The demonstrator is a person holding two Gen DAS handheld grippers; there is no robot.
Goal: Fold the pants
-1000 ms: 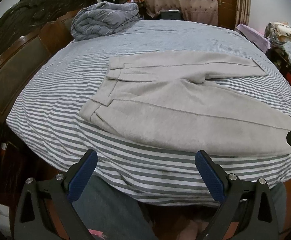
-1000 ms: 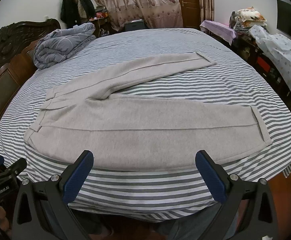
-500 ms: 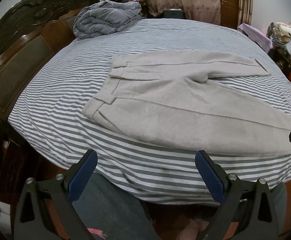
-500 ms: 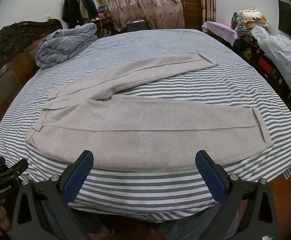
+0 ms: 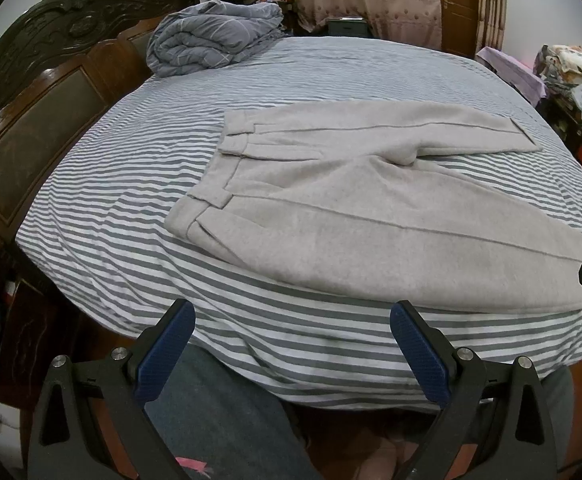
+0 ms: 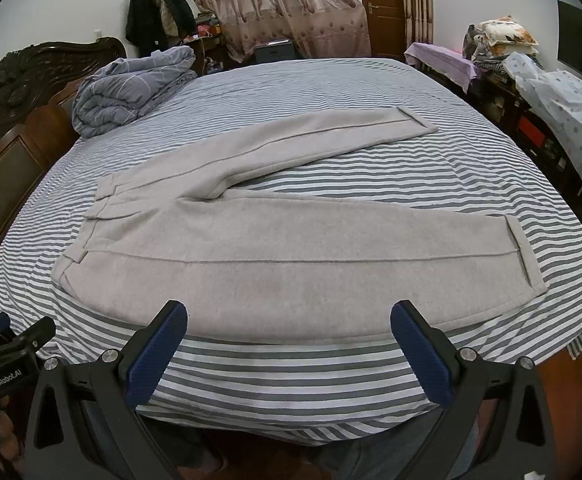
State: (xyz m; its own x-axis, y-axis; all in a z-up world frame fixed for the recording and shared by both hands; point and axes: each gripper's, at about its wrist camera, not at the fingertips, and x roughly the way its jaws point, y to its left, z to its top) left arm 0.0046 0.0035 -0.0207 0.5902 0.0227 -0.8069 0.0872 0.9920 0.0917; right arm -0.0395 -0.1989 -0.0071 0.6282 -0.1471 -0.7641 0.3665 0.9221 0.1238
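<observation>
Only one readable mark: "GenRobot.AI" in white letters on the black body of the left gripper (image 6: 9,346), seen at the lower left edge of the right wrist view, just left of the right gripper's (image 6: 289,348) own left finger. Nothing legible anywhere ahead of either gripper, and none in the left wrist view.

Pants (image 6: 291,256) lie spread on the bed (image 6: 371,92), quilt (image 6: 131,92) behind.
</observation>
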